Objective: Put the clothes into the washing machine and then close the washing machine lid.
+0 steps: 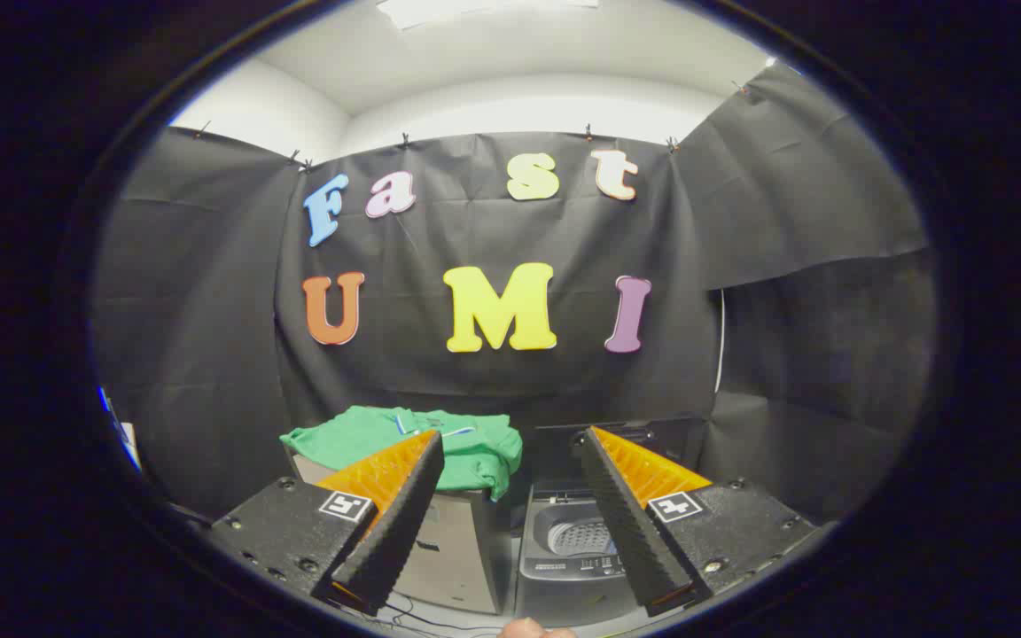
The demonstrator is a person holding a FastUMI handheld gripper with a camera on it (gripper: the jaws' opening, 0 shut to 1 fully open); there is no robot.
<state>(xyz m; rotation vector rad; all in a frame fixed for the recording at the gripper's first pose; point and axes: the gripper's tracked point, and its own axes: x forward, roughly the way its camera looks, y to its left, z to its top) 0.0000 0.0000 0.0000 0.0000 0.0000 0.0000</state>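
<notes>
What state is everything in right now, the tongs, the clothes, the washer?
tongs: open, holding nothing.
green garment: crumpled on top of a box, beyond the left finger, not yet in the washer.
washing machine: lid up, drum visible between the fingers.
box: closed, left of the washer.

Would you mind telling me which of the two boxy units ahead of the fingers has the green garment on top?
The beige box, beside the washing machine, carries the green garment; the machine's drum stands open and bare. The gripper is open.

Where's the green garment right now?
The green garment lies on a box beyond the open gripper's left finger, beside the washing machine.
</notes>
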